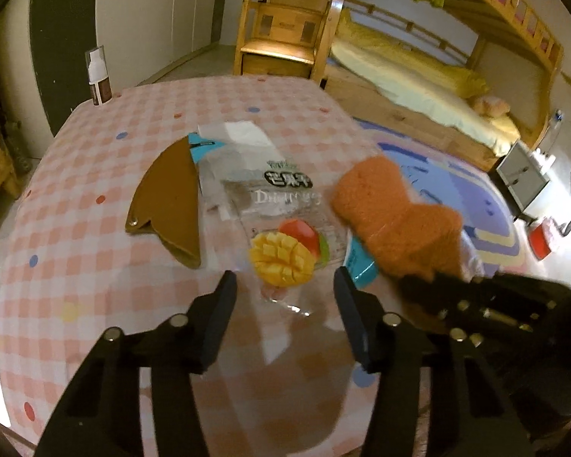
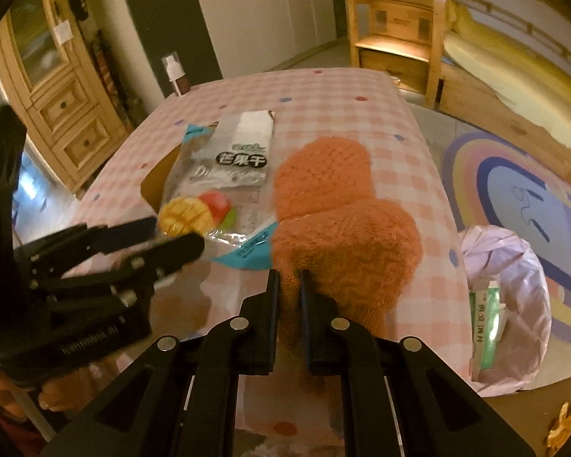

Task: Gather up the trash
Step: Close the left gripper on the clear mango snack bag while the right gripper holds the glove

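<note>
The right hand-held gripper [image 2: 289,285] is pinched narrow on the cuff edge of an orange glove [image 2: 335,221], which hangs limp over the table [image 2: 399,114]. The left hand-held gripper [image 1: 285,285] stands wide and holds nothing, its tips just short of the mango bag [image 1: 281,221], a clear snack wrapper lying flat on the table. Relative to that bag: a teal wrapper [image 1: 361,262] peeks from under its near right corner beneath the glove, a brown pouch [image 1: 171,205] lies just left, and white paper [image 1: 240,133] sits behind. The bin [image 2: 514,266], lined in pale plastic, stands on the floor off the table's right edge, well apart from the bag.

Risks, as I judge them: the glove may not be trash, and carrying it to the bin would be a mistake. It drapes near the bag and could drag the teal wrapper off the table. The bag is thin and flat; wide fingers may slide over it or push it away instead of catching an edge.
</note>
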Action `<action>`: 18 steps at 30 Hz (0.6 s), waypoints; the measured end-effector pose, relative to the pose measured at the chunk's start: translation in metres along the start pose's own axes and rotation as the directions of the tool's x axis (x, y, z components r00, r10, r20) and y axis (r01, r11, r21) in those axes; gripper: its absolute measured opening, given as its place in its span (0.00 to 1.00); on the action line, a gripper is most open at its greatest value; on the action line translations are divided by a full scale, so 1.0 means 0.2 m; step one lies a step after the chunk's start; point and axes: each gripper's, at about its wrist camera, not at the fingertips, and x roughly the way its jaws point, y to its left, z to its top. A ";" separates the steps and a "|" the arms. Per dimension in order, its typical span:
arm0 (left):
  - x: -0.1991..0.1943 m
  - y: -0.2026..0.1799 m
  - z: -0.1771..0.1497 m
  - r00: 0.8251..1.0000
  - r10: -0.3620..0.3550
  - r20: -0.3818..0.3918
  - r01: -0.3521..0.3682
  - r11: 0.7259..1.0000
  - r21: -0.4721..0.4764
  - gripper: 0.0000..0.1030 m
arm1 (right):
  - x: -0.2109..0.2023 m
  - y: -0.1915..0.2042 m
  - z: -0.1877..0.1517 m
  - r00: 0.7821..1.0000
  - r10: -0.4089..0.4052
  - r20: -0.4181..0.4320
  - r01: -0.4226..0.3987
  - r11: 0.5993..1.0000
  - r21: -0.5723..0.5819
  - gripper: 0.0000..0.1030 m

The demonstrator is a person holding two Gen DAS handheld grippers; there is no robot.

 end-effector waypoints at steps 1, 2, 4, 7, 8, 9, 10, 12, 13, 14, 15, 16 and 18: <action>-0.01 0.00 0.01 1.000 -0.014 0.009 0.014 1.000 -0.007 0.40 | 0.00 -0.01 0.00 1.000 0.022 -0.004 -0.022 1.000 0.015 0.10; -0.03 0.01 0.01 0.999 -0.033 0.019 0.034 0.999 -0.016 0.38 | -0.01 -0.02 -0.01 0.999 0.036 -0.008 -0.036 0.999 0.027 0.10; -0.06 0.01 0.03 0.997 -0.062 0.042 0.063 0.998 -0.026 0.35 | -0.02 -0.03 -0.01 0.998 0.055 -0.011 -0.054 0.997 0.047 0.10; -0.10 -0.02 0.07 0.993 -0.093 0.073 0.095 0.995 -0.026 0.32 | -0.02 -0.04 -0.02 0.997 0.073 -0.014 -0.072 0.995 0.062 0.10; -0.11 -0.03 0.08 0.993 -0.093 0.077 0.095 0.995 -0.023 0.32 | -0.03 -0.03 -0.03 0.997 0.078 -0.013 -0.077 0.995 0.063 0.10; -0.11 -0.04 0.08 0.992 -0.094 0.079 0.096 0.995 -0.018 0.32 | -0.04 -0.03 -0.03 0.997 0.081 -0.012 -0.080 0.995 0.063 0.10; -0.11 -0.07 0.10 0.991 -0.101 0.083 0.102 0.995 -0.008 0.32 | -0.04 -0.03 -0.04 0.996 0.084 -0.012 -0.083 0.995 0.064 0.10; -0.12 -0.11 0.11 0.990 -0.109 0.088 0.108 0.994 0.007 0.32 | -0.05 -0.03 -0.04 0.996 0.093 -0.008 -0.092 0.993 0.073 0.10; -0.12 -0.12 0.11 0.990 -0.109 0.090 0.109 0.994 0.012 0.32 | -0.06 -0.04 -0.05 0.995 0.095 -0.007 -0.094 0.993 0.078 0.10; -0.12 -0.14 0.12 0.991 -0.103 0.091 0.101 0.995 0.021 0.32 | -0.06 -0.05 -0.05 0.995 0.097 -0.004 -0.096 0.992 0.083 0.10; -0.10 -0.16 0.12 0.992 -0.094 0.087 0.092 0.995 0.029 0.32 | -0.07 -0.05 -0.06 0.995 0.097 -0.001 -0.096 0.991 0.088 0.10; -0.09 -0.18 0.13 0.993 -0.084 0.077 0.082 0.996 0.032 0.31 | -0.08 -0.06 -0.06 0.995 0.097 0.001 -0.097 0.991 0.091 0.10; -0.05 -0.18 0.14 0.996 -0.068 0.052 0.066 0.997 0.031 0.17 | -0.10 -0.08 -0.07 0.996 0.089 0.010 -0.090 0.991 0.102 0.10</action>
